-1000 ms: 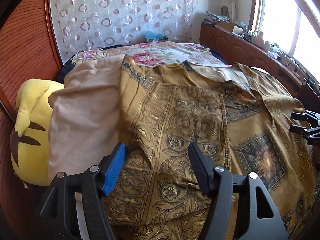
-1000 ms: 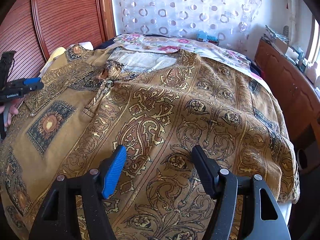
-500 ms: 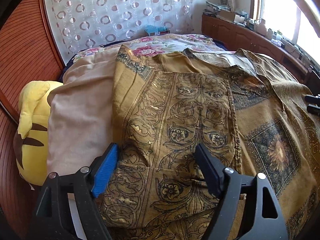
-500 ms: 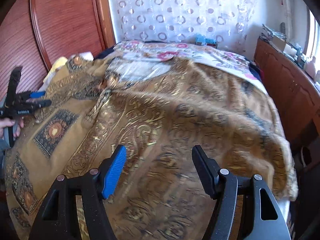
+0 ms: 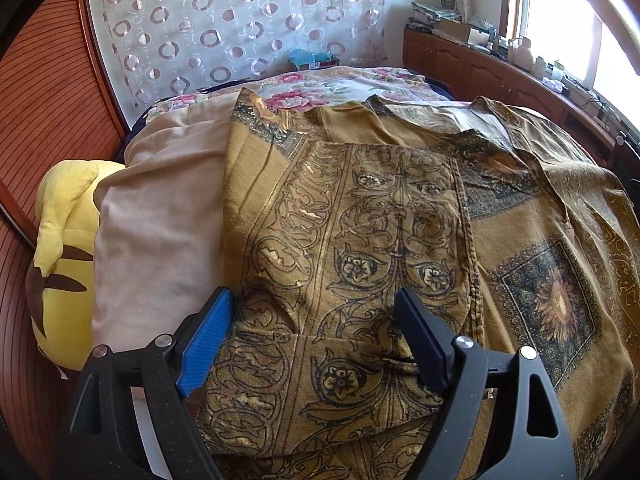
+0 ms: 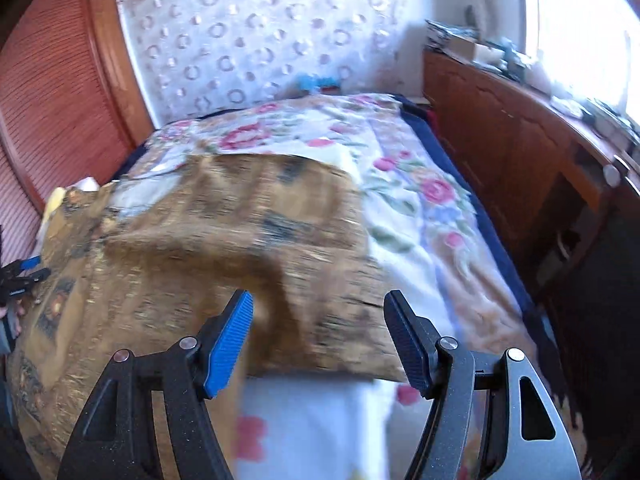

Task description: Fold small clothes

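Gold patterned garment (image 5: 400, 240) spread over the floral bedspread (image 6: 420, 200), left gripper (image 5: 312, 340) fingers apart just above its folded sleeve, right gripper (image 6: 320, 336) fingers apart, garment's blurred right edge between and beyond them

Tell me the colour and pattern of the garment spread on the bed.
Mustard-gold garment with dark scrolling floral print and sunflower panels; clearest in the left wrist view.

No legible text or labels.
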Available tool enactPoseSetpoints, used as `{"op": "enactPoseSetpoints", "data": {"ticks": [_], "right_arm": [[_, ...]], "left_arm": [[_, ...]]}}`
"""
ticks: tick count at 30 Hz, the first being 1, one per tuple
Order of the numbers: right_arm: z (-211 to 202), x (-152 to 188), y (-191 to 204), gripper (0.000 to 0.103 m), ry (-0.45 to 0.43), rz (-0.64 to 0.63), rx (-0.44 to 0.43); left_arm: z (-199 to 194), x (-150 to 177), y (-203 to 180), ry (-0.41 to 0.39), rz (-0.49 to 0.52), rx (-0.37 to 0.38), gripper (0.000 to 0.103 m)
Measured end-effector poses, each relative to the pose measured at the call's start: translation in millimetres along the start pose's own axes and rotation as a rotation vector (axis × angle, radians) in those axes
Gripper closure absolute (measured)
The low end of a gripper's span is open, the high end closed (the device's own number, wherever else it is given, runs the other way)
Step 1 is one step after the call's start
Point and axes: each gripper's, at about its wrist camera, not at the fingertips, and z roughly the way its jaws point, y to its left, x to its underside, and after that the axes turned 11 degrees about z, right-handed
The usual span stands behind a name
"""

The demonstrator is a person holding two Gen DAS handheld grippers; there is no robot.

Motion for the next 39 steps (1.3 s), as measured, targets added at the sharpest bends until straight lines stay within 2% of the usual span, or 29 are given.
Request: {"op": "enactPoseSetpoints", "data": {"ticks": [6,10,13,18,20,21,23,26,30,33,39], "right_arm": [[15,2,-34,0.033,0.057,0.072,0.013],[25,0,-48,0.033,0.103,0.134,-0.040],[26,-6,-56,0.034,0.123,0.154,-0.073],[27,-5,-60,0.044,0.148,0.166,-0.102],[25,-5,-60,0.056,0.149,0.166,-0.120],[22,-4,-58,0.060,0.147,0.162,-0.127],[21,-4,-52,0.080,0.133,0.141,-0.124],[15,-6,-43,0.091,0.088,0.081,-0.060],[-4,-13,-25,0.093,-0.003,0.014,-0.017],[-19,-19,-4,0.094,-0.064,-0.049,-0.015],[-38,-10,53,0.094,-0.104,-0.181,-0.085]], "left_arm": [[0,-1,0,0.002,0.000,-0.008,0.019],[-6,2,1,0.001,-0.041,-0.019,0.019],[-24,2,5,-0.049,-0.095,0.000,0.019],[-64,-2,-7,-0.163,-0.100,-0.003,0.019],[-79,-4,-15,-0.201,-0.090,0.002,0.019],[-84,-4,-19,-0.214,-0.085,0.008,0.019],[-95,-4,-29,-0.238,-0.076,0.020,0.019],[-105,-3,-43,-0.270,-0.065,0.034,0.019],[-113,1,-56,-0.294,-0.072,0.052,0.019],[-117,3,-61,-0.308,-0.090,0.075,0.019],[-123,5,-72,-0.320,-0.087,0.074,0.019]]}}
